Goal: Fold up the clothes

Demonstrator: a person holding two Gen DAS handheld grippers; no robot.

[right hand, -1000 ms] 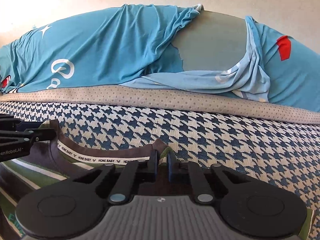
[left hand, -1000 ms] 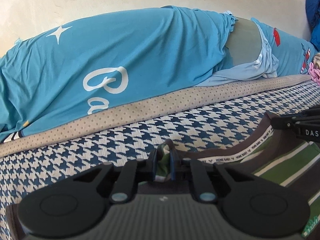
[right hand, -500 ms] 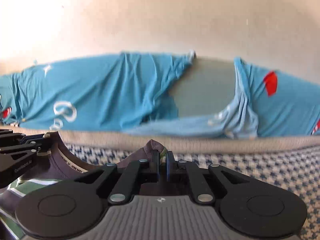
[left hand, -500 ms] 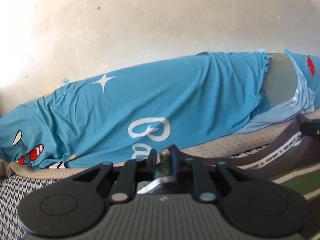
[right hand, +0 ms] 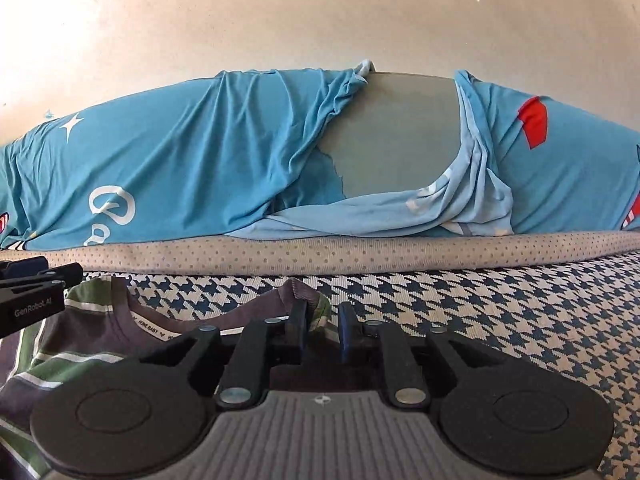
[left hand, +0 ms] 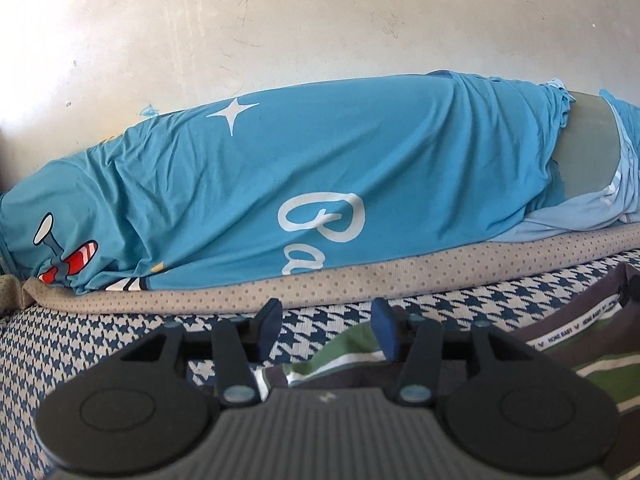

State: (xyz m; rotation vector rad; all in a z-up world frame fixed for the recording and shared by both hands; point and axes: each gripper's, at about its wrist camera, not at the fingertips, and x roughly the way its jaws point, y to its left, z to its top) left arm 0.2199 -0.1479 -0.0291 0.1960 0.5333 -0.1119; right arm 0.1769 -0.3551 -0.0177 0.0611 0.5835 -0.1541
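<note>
Two tongs [left hand: 326, 330] [right hand: 323, 330] apart over striped shirt [right hand: 80, 356], houndstooth bed cover [right hand: 500, 312], blue sheeted bolster [left hand: 320, 184], scuffed wall [left hand: 320, 20]

Both cameras sat low over the houndstooth cover [left hand: 100, 344], each looking forward along its own fingers toward the blue sheet [left hand: 320, 184] and the wall [left hand: 320, 20]. The left view stood close behind the shirt's [left hand: 580, 364] left end, the right view close behind its collar [right hand: 168, 322]. Both shared sheet, wall, beige strip [right hand: 320, 252] and shirt; the right view caught the left gripper [right hand: 38, 280] at its left edge.
</note>
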